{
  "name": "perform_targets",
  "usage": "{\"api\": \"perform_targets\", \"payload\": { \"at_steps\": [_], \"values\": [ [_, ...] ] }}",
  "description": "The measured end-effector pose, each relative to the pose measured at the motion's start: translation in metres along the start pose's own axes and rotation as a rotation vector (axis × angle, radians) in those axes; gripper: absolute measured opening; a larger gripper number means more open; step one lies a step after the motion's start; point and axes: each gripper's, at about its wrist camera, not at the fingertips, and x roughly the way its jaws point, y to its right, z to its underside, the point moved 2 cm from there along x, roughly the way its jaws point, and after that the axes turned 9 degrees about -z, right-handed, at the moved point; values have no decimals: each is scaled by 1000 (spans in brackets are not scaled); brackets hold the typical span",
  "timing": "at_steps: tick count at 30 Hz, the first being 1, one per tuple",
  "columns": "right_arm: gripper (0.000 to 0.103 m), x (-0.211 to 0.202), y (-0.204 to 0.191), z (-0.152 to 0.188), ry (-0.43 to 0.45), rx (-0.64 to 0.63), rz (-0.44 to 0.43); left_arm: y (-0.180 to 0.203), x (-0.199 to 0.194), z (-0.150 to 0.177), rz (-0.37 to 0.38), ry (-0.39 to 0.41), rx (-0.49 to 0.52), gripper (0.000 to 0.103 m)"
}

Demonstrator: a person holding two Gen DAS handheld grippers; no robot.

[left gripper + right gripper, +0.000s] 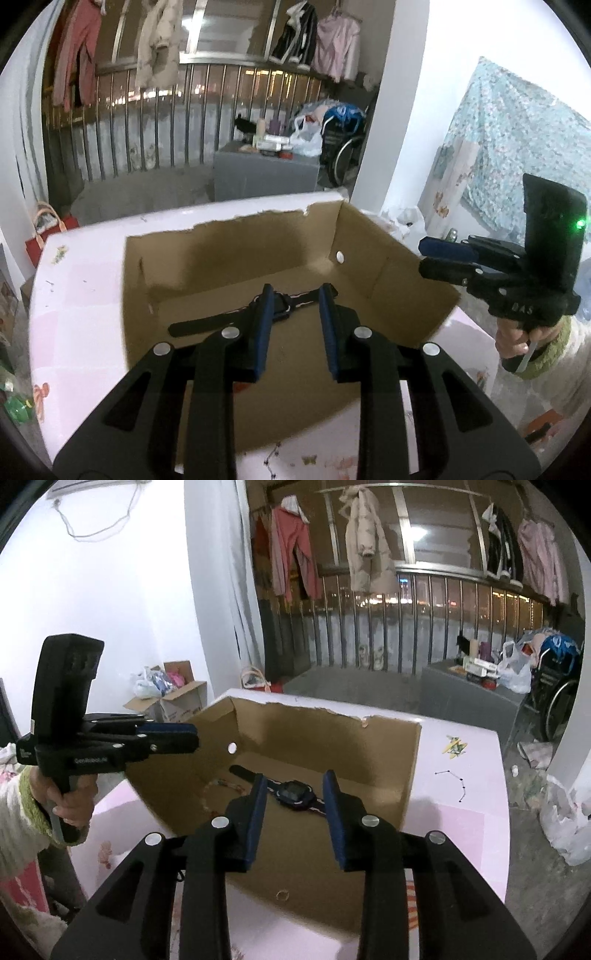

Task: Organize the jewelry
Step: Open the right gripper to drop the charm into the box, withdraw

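A: Now, left to right, right wrist view first. Left gripper (pixel 194 738) sits at the far left, held by a hand (pixel 70 805) in a knit sleeve (pixel 22 812), above the box's left wall. Its jaws look nearly together side-on, a narrow gap, nothing between them

B: And the box?

A: Box (pixel 410 760), open top, torn back edge, on a pink table (pixel 472 812). Watch (pixel 295 792) lies flat on the box floor, face up, strap running left to right. A bead bracelet (pixel 221 786) lies left of it, near the left wall. A small ring (pixel 283 894) lies on the near floor

B: Right gripper?

A: Right gripper (pixel 295 808) is above the box's near part, jaws apart at a moderate gap, empty. Watch shows between the fingertips but lower, not touched. A thin chain (pixel 456 784) lies on the table right of the box

B: Left wrist view?

A: Left gripper (pixel 295 317) jaws apart, empty, watch (pixel 280 308) beyond them on the floor. Right gripper (pixel 424 258) is at the right, over the box's right wall
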Motion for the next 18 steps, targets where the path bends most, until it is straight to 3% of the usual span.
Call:
{"api": "perform_targets", "payload": {
  "at_steps": [9,18],
  "values": [
    [32,-49,-24,32,13,16,24,-3,-66,39,-12,42,4,24],
    [32,-61,-40,86,-68,73,13,6,-80,102,10,-31,27,24]
  ]
}}
